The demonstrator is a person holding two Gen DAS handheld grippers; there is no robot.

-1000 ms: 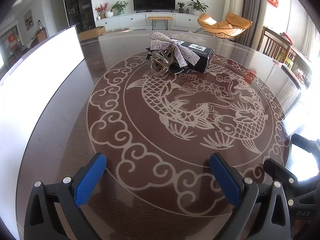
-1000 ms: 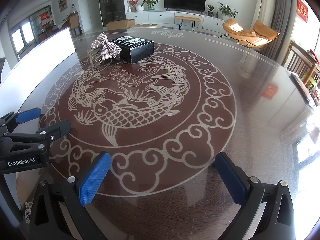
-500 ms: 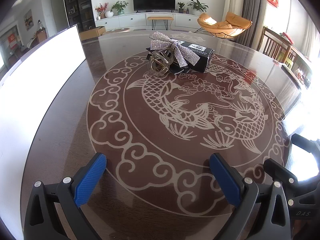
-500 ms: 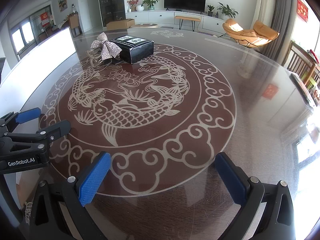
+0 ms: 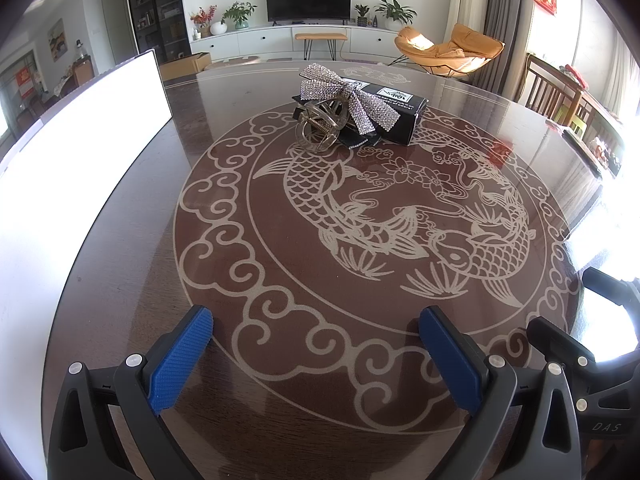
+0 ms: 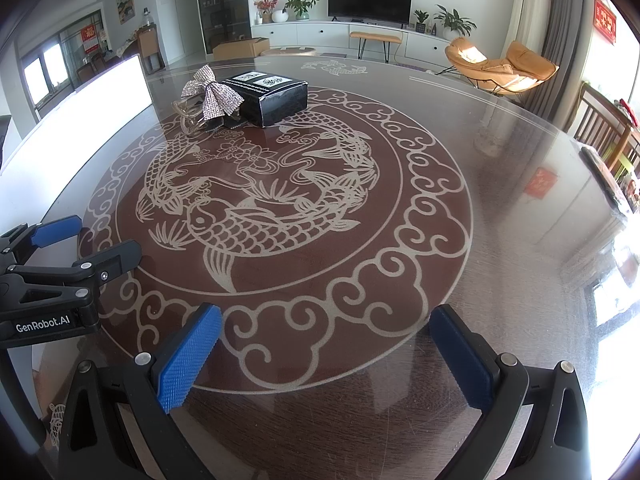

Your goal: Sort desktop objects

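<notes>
A black box (image 5: 394, 118) (image 6: 272, 96) lies on the far part of the round table (image 5: 120, 240) (image 6: 520, 200). A sparkly silver bow (image 5: 348, 98) (image 6: 212, 92) rests against it, with a translucent brown hair claw (image 5: 320, 130) (image 6: 190, 114) and a small dark clip in front of it. My left gripper (image 5: 316, 320) is open and empty, low over the near table edge; it also shows at the left in the right wrist view (image 6: 98, 240). My right gripper (image 6: 326, 318) is open and empty, beside it.
A large white board (image 5: 60, 168) (image 6: 80, 120) stands along the table's left side. Wooden chairs (image 5: 560, 92) stand at the right edge. The table bears a fish pattern under glass.
</notes>
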